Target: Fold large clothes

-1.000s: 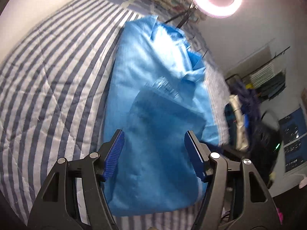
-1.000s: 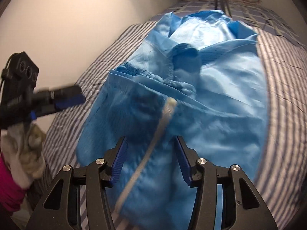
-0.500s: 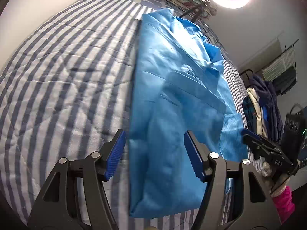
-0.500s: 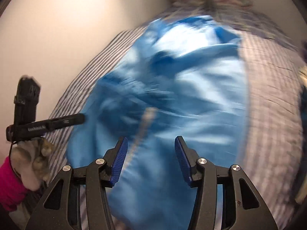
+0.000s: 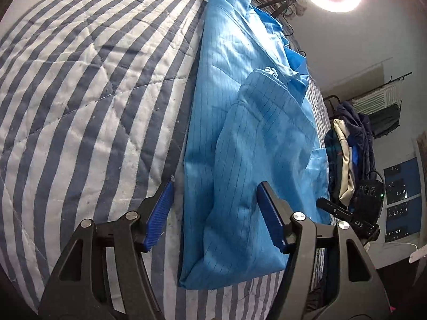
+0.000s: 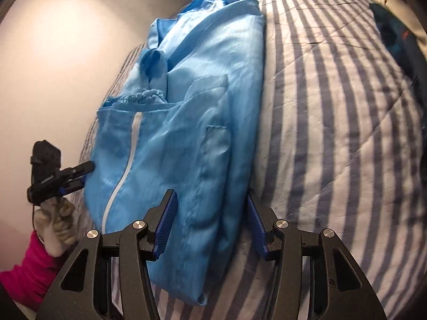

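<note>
The blue coat (image 5: 253, 138) lies on the striped quilt (image 5: 80, 93), folded into a long narrow strip. Both claws have dropped to its near end: left claw (image 5: 213, 213), just narrowed, straddles one corner, right claw (image 6: 210, 224) the other, probably neither pinching yet.

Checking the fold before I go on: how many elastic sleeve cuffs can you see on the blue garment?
1 cuff, gathered, lying on top of the blue garment just above the white zipper. The other sleeve's cuff may be folded underneath, out of sight.

Left gripper (image 5: 214, 213) angled downward, jaws apart and just closing slightly, right gripper (image 6: 210, 222) likewise, jaws apart
</note>
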Demonstrator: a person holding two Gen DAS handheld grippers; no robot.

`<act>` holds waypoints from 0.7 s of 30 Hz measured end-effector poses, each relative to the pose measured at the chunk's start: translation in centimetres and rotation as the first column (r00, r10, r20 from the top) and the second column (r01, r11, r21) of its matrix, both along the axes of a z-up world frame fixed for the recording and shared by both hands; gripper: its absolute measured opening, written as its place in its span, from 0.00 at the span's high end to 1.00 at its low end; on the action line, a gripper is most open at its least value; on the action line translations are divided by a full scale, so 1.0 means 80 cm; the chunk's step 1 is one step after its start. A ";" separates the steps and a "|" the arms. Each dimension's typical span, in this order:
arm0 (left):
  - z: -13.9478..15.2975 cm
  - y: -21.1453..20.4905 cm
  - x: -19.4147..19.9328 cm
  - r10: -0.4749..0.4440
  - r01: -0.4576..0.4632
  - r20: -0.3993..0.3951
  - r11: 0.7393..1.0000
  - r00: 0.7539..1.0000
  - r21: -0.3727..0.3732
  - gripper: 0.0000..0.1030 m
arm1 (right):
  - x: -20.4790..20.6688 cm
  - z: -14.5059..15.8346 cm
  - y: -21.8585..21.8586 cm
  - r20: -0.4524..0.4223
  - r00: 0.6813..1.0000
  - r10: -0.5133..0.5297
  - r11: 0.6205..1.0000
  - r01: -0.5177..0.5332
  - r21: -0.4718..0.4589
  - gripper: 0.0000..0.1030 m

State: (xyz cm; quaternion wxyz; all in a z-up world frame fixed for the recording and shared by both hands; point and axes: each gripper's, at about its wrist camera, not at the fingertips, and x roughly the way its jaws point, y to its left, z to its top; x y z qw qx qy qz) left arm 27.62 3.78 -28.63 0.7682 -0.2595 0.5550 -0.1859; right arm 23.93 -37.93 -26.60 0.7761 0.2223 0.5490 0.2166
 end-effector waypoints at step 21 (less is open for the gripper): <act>0.024 -0.027 -0.074 -0.173 0.172 -0.006 0.975 0.985 0.142 0.90 | -0.077 0.060 0.046 -0.041 0.978 0.205 0.971 -0.209 -0.118 0.94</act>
